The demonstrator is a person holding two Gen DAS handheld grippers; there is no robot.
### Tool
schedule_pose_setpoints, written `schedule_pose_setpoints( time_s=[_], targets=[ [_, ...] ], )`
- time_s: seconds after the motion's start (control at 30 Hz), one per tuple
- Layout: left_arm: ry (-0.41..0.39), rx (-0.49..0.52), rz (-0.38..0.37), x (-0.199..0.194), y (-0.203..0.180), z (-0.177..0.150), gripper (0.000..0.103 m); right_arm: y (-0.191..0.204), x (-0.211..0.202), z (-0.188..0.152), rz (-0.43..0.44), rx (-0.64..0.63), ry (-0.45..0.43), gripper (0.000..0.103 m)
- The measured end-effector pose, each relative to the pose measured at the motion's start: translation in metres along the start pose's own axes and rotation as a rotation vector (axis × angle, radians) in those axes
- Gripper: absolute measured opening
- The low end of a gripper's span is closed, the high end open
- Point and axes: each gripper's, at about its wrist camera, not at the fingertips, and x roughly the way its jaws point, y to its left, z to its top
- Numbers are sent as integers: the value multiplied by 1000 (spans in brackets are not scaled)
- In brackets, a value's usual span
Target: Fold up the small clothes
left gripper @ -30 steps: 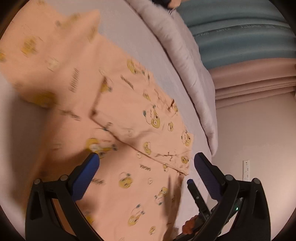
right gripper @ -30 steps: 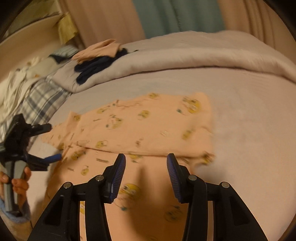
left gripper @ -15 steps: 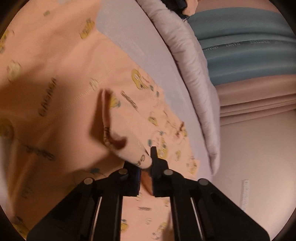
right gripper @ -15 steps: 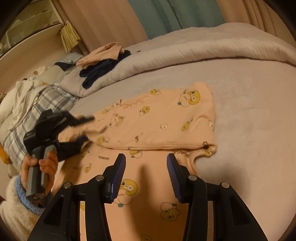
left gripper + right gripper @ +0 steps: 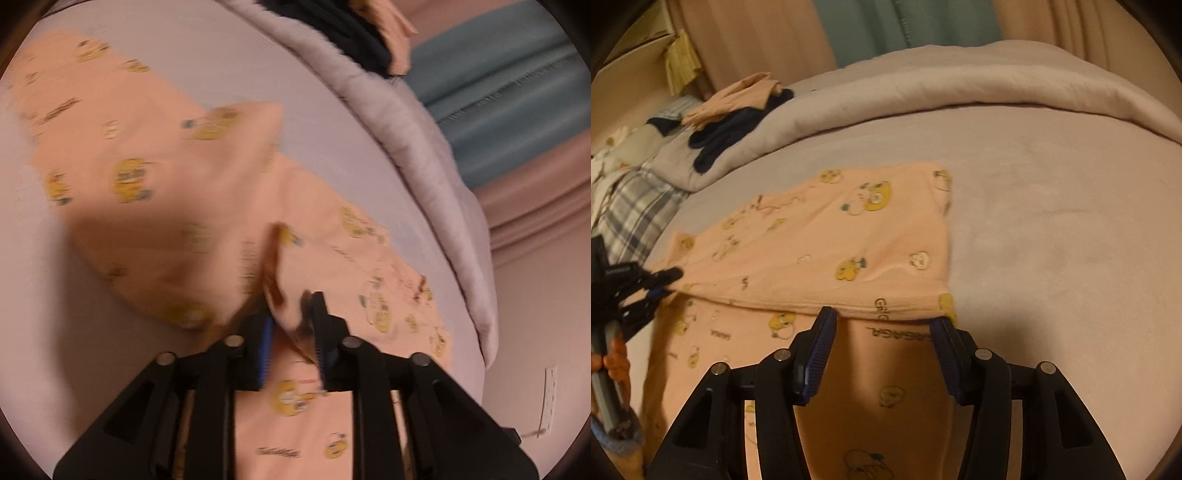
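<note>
A peach garment (image 5: 827, 254) printed with yellow cartoon birds lies partly folded on the bed. In the left wrist view my left gripper (image 5: 291, 325) is shut on a pinched fold of the garment (image 5: 207, 206) and lifts it off the sheet. In the right wrist view the left gripper (image 5: 661, 284) shows at the left edge, holding the garment's left corner. My right gripper (image 5: 886, 325) is open, with its fingers either side of the folded edge near the garment's right corner.
A pale rolled duvet (image 5: 960, 92) runs along the far side of the bed sheet (image 5: 1052, 229). Dark and peach clothes (image 5: 738, 110) are piled on it, next to plaid fabric (image 5: 631, 206). Curtains (image 5: 905, 29) hang behind.
My left gripper shut on the garment's fold and has lifted and pulled it. My right gripper moved forward to the folded edge, still open.
</note>
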Motion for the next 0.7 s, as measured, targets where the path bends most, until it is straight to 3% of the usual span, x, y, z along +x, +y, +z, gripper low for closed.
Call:
schedule_pose_setpoints(
  time_s=[0.17,0.2,0.23,0.3,0.7],
  targets=[
    [19,-15,-51,-32,19,2,29,3,-15,-4,-41,-45,29,52],
    [13,-21,-60,-42,23,2,41,4,-20,-3,-32,-52,25,52],
    [-1,-26,-57,-51,28,1,60,5,-27,-3,-17,-60,16,52],
    [-47,-51,-46,-69,40,2,68,12,-36,-2,22,-87,-5,52],
    [-131,-350,-86,-107,139,26,68,112,3,-2,126,-306,26,52]
  ],
)
